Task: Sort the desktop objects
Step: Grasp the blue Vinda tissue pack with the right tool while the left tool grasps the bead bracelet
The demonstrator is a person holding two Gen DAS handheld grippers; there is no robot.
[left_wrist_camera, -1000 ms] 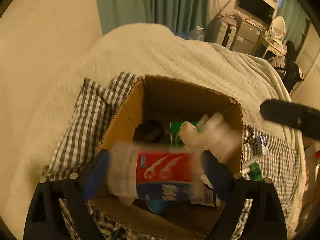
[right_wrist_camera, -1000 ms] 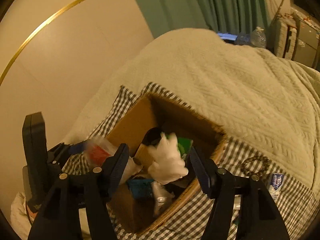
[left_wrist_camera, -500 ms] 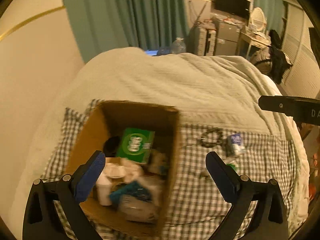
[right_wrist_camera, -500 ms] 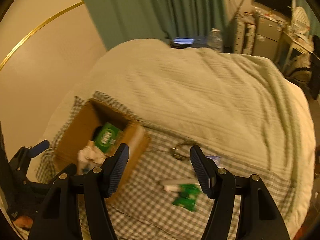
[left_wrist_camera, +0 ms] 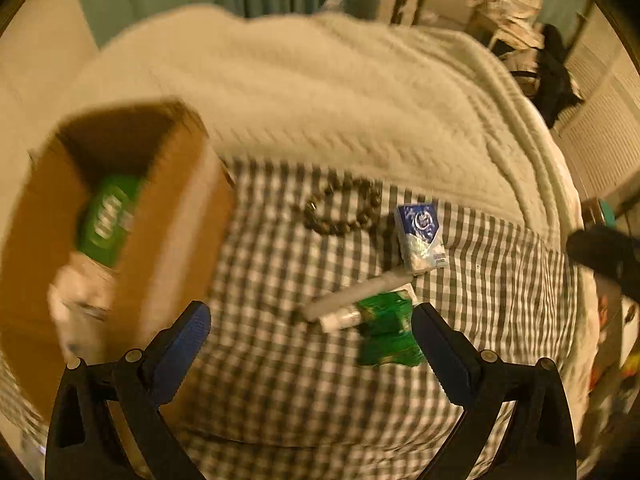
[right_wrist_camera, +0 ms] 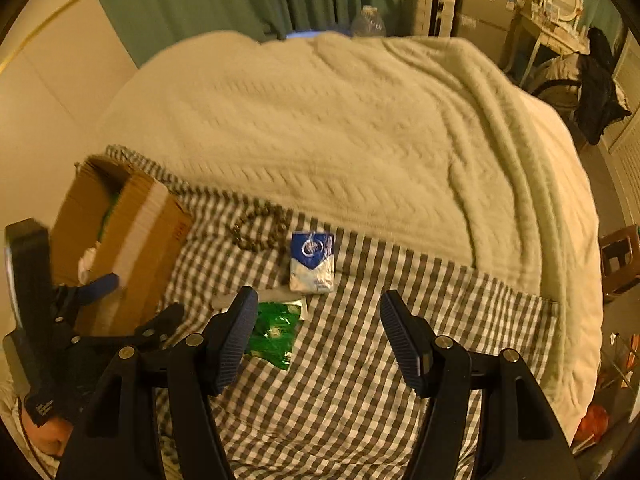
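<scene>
Both grippers empty, swung off the box toward the loose items.

My left gripper (left_wrist_camera: 308,320) and right gripper (right_wrist_camera: 318,320) fingers gape wide. The toothpaste now lies in the cardboard box (left_wrist_camera: 176,240); green packet (right_wrist_camera: 274,334), tissue pack (right_wrist_camera: 312,262), bead bracelet (right_wrist_camera: 260,230) remain on the bed.

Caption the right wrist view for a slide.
Open right gripper hovers over checked cloth bearing green packet, blue tissue pack, bead bracelet; cardboard box left.

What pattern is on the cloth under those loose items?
Grey-and-white gingham checks on the flat cloth, clearest in the right wrist view.
</scene>
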